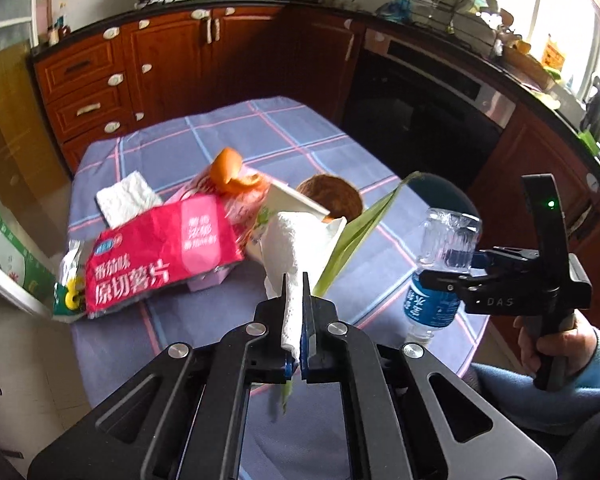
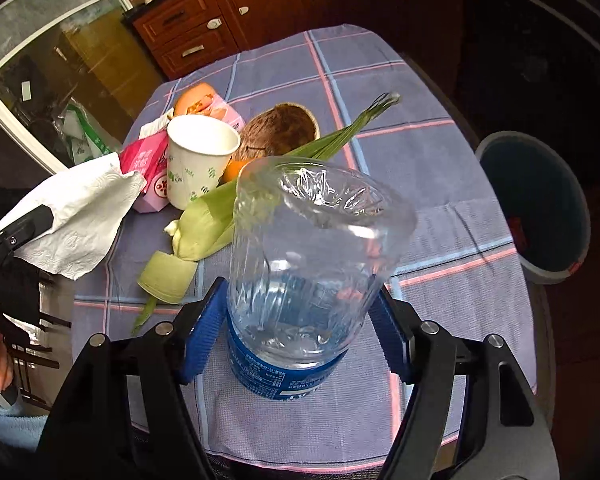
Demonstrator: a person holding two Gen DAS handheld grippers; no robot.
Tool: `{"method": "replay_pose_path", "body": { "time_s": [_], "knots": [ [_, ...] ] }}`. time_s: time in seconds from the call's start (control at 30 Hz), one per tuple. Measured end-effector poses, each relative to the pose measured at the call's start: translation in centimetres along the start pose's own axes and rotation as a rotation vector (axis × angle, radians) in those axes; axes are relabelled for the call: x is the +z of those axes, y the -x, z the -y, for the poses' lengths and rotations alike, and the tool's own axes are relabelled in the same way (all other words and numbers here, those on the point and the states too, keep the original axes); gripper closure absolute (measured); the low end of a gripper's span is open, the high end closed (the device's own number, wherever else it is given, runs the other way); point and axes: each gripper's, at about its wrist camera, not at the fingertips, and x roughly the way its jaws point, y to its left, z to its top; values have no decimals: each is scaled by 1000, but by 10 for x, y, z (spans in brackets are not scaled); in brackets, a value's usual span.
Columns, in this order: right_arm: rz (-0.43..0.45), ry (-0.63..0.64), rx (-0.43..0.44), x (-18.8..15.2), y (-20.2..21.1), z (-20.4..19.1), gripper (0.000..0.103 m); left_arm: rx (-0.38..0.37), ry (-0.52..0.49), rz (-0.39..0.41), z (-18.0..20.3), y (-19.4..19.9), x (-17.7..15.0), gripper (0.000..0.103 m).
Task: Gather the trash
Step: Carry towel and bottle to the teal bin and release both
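My left gripper (image 1: 297, 280) is shut on a crumpled white paper towel (image 1: 296, 248) and holds it above the checked tablecloth (image 1: 260, 128); the towel also shows at the left of the right wrist view (image 2: 76, 216). My right gripper (image 2: 298, 320) is shut on a clear plastic water bottle (image 2: 312, 248) with a blue label, held upside down above the table; the bottle also shows at the right of the left wrist view (image 1: 440, 268). On the table lie a red snack bag (image 1: 160, 256), orange peel (image 1: 232, 172), a paper cup (image 2: 200, 156), a coconut shell (image 2: 280, 128) and a green corn husk (image 2: 260, 188).
A grey trash bin (image 2: 536, 204) stands on the floor to the right of the table. A second paper towel (image 1: 126, 200) lies at the table's far left. Wooden cabinets (image 1: 180, 64) and a dark oven (image 1: 420, 120) stand behind. A white door frame is at the left.
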Motion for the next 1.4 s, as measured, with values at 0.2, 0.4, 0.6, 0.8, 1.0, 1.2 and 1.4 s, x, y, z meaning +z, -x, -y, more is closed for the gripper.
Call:
{"method": "replay_pose_path", "body": {
  "time_s": [0.2, 0.4, 0.6, 0.8, 1.0, 1.2, 1.4],
  "knots": [
    [113, -97, -65, 21, 44, 66, 38, -95, -108, 15, 70, -29, 49, 100],
    [234, -205, -213, 42, 89, 156, 38, -215, -229, -42, 160, -95, 94, 100],
    [224, -288, -328, 51, 86, 241, 38, -308, -288, -111, 232, -163, 122, 100],
    [64, -340, -327, 49, 22, 300, 38, -324, -286, -238, 277, -254, 122, 100],
    [-37, -334, -317, 51, -24, 324, 38, -277, -281, -342, 281, -319, 111, 100],
    [-80, -329, -309, 51, -50, 327, 38, -271, -294, -386, 280, -347, 103, 99],
    [-96, -324, -310, 51, -52, 325, 37, -261, -301, -411, 288, -356, 99, 97]
  ]
}}
